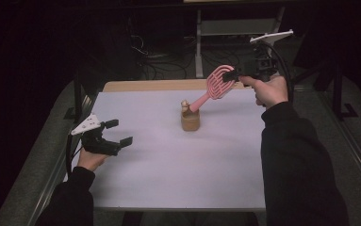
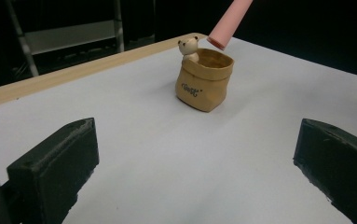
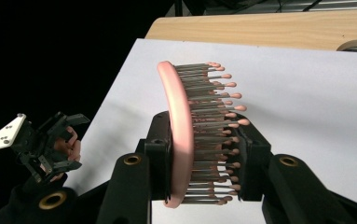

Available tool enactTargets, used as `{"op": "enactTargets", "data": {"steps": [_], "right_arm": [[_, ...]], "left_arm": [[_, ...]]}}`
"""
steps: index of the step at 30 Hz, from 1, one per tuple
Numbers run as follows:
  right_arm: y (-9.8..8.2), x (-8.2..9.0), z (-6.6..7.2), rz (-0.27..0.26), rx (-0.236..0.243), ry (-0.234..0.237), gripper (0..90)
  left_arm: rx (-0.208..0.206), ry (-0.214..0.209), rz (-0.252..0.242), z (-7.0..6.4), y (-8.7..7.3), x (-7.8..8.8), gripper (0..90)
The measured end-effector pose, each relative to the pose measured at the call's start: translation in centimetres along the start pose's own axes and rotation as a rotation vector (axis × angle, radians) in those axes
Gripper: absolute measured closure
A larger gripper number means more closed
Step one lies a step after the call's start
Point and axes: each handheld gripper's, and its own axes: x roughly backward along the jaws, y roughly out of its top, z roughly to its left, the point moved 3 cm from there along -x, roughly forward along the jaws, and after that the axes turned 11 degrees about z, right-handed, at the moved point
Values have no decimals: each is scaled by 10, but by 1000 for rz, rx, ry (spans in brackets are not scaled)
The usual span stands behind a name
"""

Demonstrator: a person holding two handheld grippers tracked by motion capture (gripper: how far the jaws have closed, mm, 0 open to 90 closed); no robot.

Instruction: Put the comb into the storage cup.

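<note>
One pink hairbrush (image 1: pixel 218 82). One tan pouch (image 1: pixel 190 121), with one small bear figure (image 2: pixel 188 46) at its rim. Two grippers: left (image 1: pixel 117 133), right (image 1: pixel 230 74). One white table (image 1: pixel 168 165).

Pink hairbrush (image 1: pixel 219 82) aslant, handle tip at rim of tan bear-topped pouch (image 1: pixel 190 120), mid-table.

I see bare table (image 1: pixel 168 179) toward every edge; only the bear pouch (image 1: pixel 190 118) mid-table, hairbrush (image 1: pixel 213 87) slanting above it, blocks passage.
</note>
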Motion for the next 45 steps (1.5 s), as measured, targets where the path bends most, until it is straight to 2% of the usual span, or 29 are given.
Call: {"op": "enactTargets", "data": {"steps": [4,20,27,36,41,45], "right_arm": [[0,-4,0,9,1,1,628],[0,-21,-4,41,-9,-9,628],[-1,-31,-7,63,-12,-13,628],[-2,-46,-10,83,-20,-20,627],[-3,-54,-14,90,-26,-17,627],[-4,-59,-17,94,-40,-6,627]], "left_arm": [[12,16,-8,2,-6,4,0],[49,33,-18,6,-32,12,0],[55,45,-32,6,-37,14,0],[85,58,-60,9,-44,21,0],[93,61,-38,9,-48,18,0],[81,56,-12,9,-50,14,0]]}}
